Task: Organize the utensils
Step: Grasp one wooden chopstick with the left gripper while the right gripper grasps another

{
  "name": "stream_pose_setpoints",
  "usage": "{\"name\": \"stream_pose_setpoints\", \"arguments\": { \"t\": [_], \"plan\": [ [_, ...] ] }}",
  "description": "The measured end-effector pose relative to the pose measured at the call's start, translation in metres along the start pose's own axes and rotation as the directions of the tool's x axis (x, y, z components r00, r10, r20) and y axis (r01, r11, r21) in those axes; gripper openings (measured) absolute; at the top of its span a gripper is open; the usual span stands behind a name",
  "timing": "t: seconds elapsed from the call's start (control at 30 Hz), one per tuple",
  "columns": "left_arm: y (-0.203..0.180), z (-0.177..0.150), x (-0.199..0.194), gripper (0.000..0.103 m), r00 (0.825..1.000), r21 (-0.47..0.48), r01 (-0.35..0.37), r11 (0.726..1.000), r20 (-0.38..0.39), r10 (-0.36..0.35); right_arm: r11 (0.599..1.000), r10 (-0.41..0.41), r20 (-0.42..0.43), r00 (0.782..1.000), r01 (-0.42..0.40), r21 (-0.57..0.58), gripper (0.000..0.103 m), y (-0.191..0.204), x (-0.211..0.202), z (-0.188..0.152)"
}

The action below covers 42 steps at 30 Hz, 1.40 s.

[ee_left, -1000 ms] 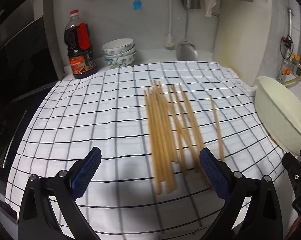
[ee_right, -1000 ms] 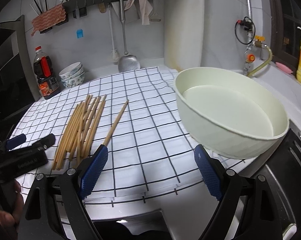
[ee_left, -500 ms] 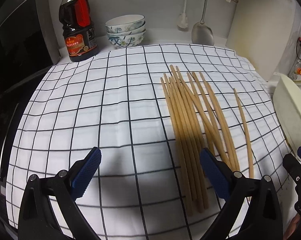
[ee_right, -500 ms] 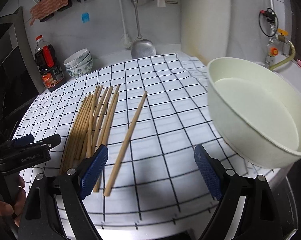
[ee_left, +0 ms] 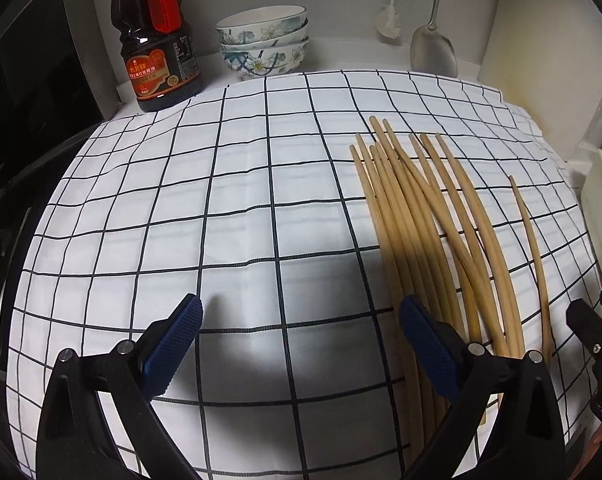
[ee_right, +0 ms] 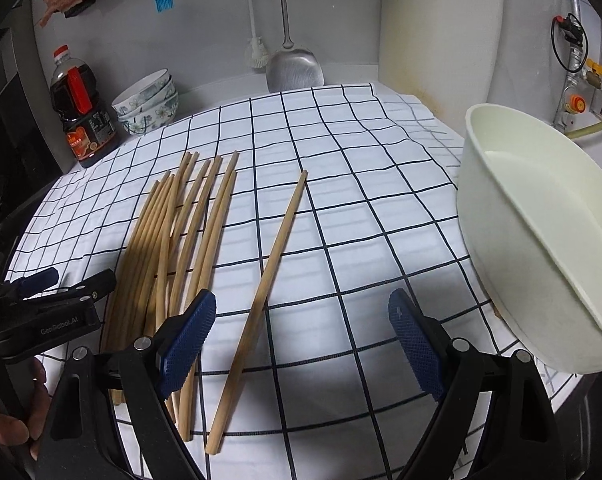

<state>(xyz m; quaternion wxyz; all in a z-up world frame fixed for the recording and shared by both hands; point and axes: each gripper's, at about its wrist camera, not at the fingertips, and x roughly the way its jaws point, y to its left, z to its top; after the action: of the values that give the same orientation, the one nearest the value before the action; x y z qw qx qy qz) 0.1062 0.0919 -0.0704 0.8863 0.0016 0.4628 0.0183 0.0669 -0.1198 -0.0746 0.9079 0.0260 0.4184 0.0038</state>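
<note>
Several wooden chopsticks lie in a loose bundle on a white checked cloth; they also show in the right wrist view. One single chopstick lies apart to their right, also seen in the left wrist view. My left gripper is open and empty, low over the cloth, with its right finger over the bundle's near ends. My right gripper is open and empty, with the single chopstick's near end between its fingers.
A cream basin stands at the cloth's right edge. A soy sauce bottle and stacked bowls stand at the back left. A metal spatula and a white cutting board lean at the back wall.
Both grippers have moved forward and lower toward the cloth. The chopsticks now sit closer in both views. Both stay open.
</note>
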Motion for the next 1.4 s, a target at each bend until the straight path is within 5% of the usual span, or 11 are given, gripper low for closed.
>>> {"name": "stream_pose_setpoints", "arguments": {
  "t": [0.97,1.07,1.23,1.3,1.4],
  "plan": [
    [-0.006,0.012,0.015,0.097,1.000,0.004,0.005,1.000,-0.020,-0.005,0.997,-0.063,-0.063,0.996,0.060,-0.055,0.084,0.005,0.029,-0.001],
    [-0.008,0.011,0.012,0.086,1.000,0.008,0.023,1.000,-0.009,-0.023,0.996,-0.039,-0.059,0.997,0.034,-0.077,0.073,0.011,0.026,-0.003],
    [-0.014,0.008,0.005,0.058,0.999,0.018,0.038,0.999,0.015,-0.039,0.987,-0.010,-0.057,0.998,0.001,-0.162,0.027,0.032,0.022,-0.005],
    [-0.013,0.008,0.002,0.037,0.999,0.007,0.038,0.999,0.019,-0.038,0.983,-0.005,-0.053,0.999,-0.005,-0.182,0.015,0.037,0.022,-0.006],
    [-0.012,0.007,0.001,0.016,0.999,0.002,0.042,0.999,0.023,-0.042,0.979,0.001,-0.042,0.999,-0.010,-0.203,0.009,0.038,0.020,-0.008]
  ]
}}
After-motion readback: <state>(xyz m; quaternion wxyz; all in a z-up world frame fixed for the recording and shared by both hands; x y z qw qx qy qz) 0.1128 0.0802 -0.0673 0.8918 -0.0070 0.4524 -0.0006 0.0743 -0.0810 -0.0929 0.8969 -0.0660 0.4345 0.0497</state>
